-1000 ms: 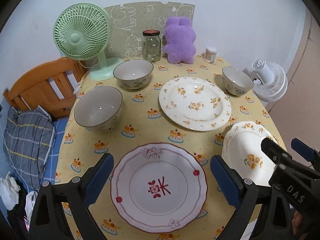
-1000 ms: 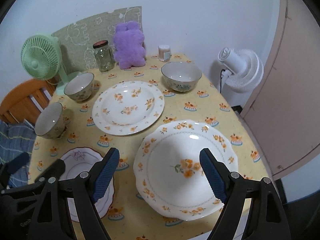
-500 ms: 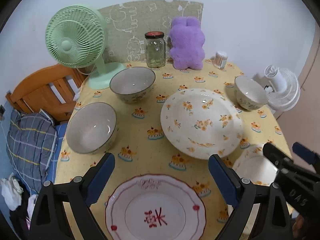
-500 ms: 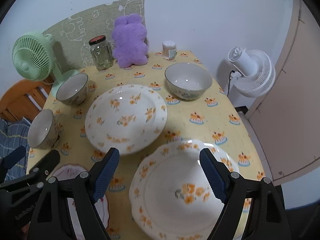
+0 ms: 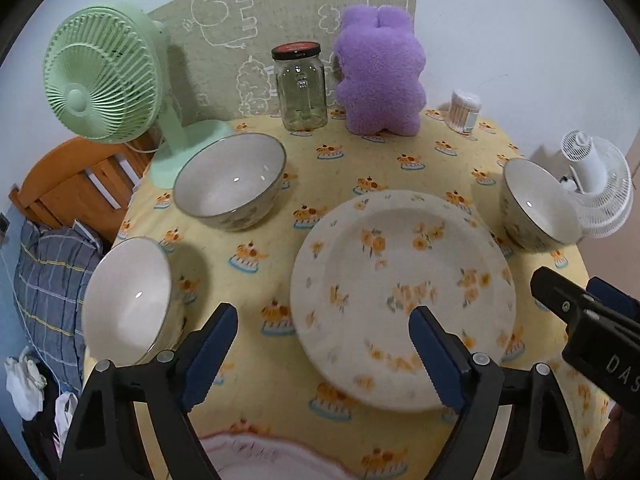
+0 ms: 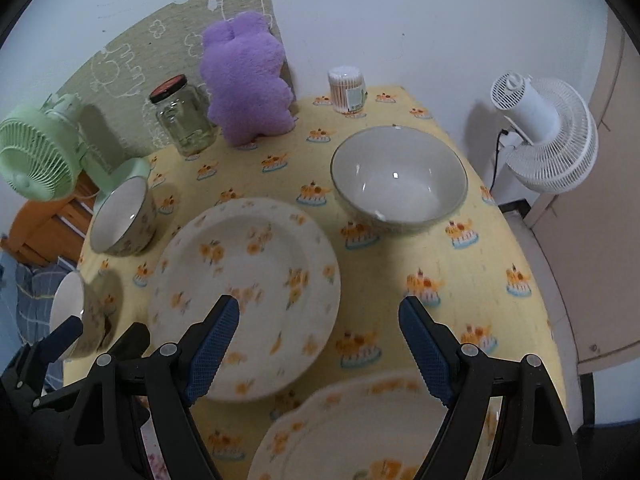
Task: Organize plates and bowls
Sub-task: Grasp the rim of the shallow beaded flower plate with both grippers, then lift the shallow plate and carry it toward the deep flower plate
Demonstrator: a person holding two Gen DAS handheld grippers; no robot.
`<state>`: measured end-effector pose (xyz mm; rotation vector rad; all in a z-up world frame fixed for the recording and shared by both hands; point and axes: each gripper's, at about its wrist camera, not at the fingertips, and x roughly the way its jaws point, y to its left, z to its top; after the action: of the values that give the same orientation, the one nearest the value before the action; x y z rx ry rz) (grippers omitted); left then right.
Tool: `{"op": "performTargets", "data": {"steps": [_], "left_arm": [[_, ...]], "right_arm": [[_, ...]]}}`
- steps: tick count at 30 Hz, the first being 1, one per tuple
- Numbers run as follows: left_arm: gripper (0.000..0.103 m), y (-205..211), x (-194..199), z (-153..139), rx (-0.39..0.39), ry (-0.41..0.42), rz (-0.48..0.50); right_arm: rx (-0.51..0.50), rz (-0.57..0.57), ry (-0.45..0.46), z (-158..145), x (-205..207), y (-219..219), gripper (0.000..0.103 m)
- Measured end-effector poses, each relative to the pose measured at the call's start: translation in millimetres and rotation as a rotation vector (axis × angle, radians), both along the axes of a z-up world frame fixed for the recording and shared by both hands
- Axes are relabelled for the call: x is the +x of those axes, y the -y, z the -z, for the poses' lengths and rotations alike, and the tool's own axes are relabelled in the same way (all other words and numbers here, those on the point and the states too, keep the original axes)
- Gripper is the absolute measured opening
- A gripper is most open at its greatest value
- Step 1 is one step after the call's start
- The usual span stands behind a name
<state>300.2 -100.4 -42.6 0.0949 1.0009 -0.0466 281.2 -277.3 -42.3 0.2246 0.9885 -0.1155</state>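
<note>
A round floral plate lies mid-table; it also shows in the right wrist view. Three bowls stand around it: far left, near left and right; the right one looms large in the right wrist view. A scalloped floral plate lies at the near edge, and the rim of a red-trimmed plate shows below my left gripper. My left gripper is open and empty above the table's near part. My right gripper is open and empty above the scalloped plate's far edge.
A green fan, a glass jar, a purple plush and a cotton-swab tub stand along the back. A white fan stands off the table's right edge. A wooden chair is at the left.
Both grippers have moved forward over the table. The near plates have slid down toward the frames' bottom edges and the bowls and centre plate look larger. Both stay open.
</note>
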Motion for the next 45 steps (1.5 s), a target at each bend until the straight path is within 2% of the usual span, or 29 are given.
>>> {"op": "performTargets", "data": {"steps": [4, 8, 13, 21, 23, 26, 33, 40, 45], "left_arm": [[0.086, 5, 24, 15, -0.006, -0.013, -0.033], [0.078, 11, 40, 35, 0.003, -0.045, -0.032], [0.076, 9, 52, 53, 0.008, -0.073, -0.062], [0.074, 14, 64, 75, 0.042, -0.095, -0.042], [0.074, 11, 64, 75, 0.028, -0.090, -0.044], [0.074, 9, 66, 75, 0.015, -0.092, -0.048], [0.072, 7, 63, 74, 0.035, -0.114, -0.040], [0.072, -3, 55, 74, 0.044, -0.131, -0.029], [0.073, -7, 53, 75, 0.015, -0.141, -0.036]], "right_arm": [[-0.021, -0.018, -0.001, 15, 23, 3, 0.084], [-0.030, -0.028, -0.024, 33, 42, 1, 0.082], [-0.051, -0.054, -0.050, 56, 60, -7, 0.079], [-0.051, -0.063, -0.091, 82, 76, -15, 0.067], [-0.044, -0.070, -0.109, 88, 79, -16, 0.063], [-0.040, -0.080, -0.106, 89, 80, -18, 0.059], [-0.040, -0.065, -0.136, 86, 79, -24, 0.059], [-0.040, -0.113, -0.157, 88, 76, -36, 0.062], [-0.034, -0.124, -0.176, 89, 77, -36, 0.062]]}}
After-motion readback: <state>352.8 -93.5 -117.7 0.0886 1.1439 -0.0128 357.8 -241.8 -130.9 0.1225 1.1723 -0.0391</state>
